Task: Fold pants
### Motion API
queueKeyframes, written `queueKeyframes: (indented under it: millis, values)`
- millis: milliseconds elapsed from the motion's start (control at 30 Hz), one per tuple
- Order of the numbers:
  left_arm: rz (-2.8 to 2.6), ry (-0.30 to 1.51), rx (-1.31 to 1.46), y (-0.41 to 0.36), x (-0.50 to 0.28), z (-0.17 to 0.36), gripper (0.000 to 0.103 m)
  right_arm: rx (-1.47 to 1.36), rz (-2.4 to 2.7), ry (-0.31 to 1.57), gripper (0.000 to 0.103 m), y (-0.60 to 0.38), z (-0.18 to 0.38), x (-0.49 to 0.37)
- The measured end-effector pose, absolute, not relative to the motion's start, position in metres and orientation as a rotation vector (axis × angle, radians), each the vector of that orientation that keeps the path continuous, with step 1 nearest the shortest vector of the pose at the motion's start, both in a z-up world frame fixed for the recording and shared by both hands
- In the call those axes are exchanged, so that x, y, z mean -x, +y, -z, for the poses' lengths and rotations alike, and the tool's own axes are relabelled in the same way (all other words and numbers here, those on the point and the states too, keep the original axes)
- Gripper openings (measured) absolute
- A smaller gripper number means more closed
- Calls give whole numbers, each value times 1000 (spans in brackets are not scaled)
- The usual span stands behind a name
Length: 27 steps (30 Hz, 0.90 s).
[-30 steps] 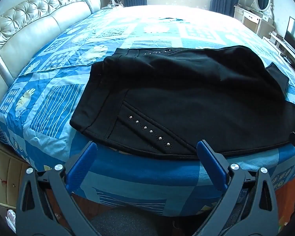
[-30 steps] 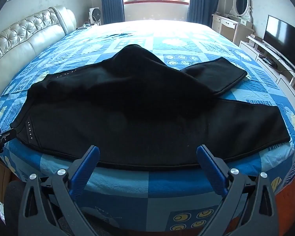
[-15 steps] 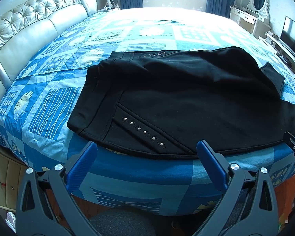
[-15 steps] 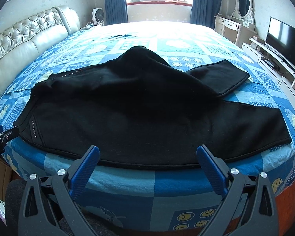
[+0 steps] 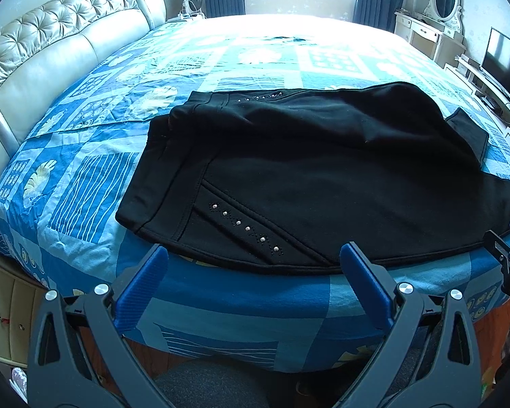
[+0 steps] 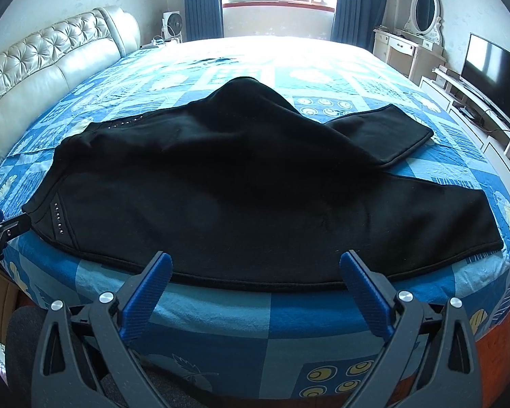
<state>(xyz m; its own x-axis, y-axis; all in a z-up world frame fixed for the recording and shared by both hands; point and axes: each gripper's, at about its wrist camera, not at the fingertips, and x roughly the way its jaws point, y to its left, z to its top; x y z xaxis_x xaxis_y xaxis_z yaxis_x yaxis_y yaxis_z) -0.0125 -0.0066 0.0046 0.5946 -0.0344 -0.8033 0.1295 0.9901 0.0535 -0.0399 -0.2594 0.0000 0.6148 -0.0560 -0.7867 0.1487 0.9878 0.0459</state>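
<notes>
So far: no fold made.
Pants: black pants (image 6: 255, 197) lie w/ waist to the left on the bed (image 6: 221, 309), along its near edge, legs splayed.
Left tool (image 5: 253, 267): fingers apart, holding nothing.
Right tool (image 6: 255, 268): same, short of hem.
Left to do: lay leg on leg, then fold across.

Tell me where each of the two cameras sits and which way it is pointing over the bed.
Left wrist: rides the left gripper, off the bed's near edge, facing the waist end of the black pants; open blue fingers frame the view.
Right wrist: rides the right gripper, further toward the legs, facing the pants' middle; open fingers show.
Shared: the pants, blue patterned bedspread, headboard, window; each view catches the other gripper at its edge.
</notes>
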Motion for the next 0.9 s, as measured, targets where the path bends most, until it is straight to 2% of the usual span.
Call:
queueKeyframes:
  millis: [900]
  values:
    - [102,929,-108,-7,16,-6,101,-120,123,898,99,-257,2,41]
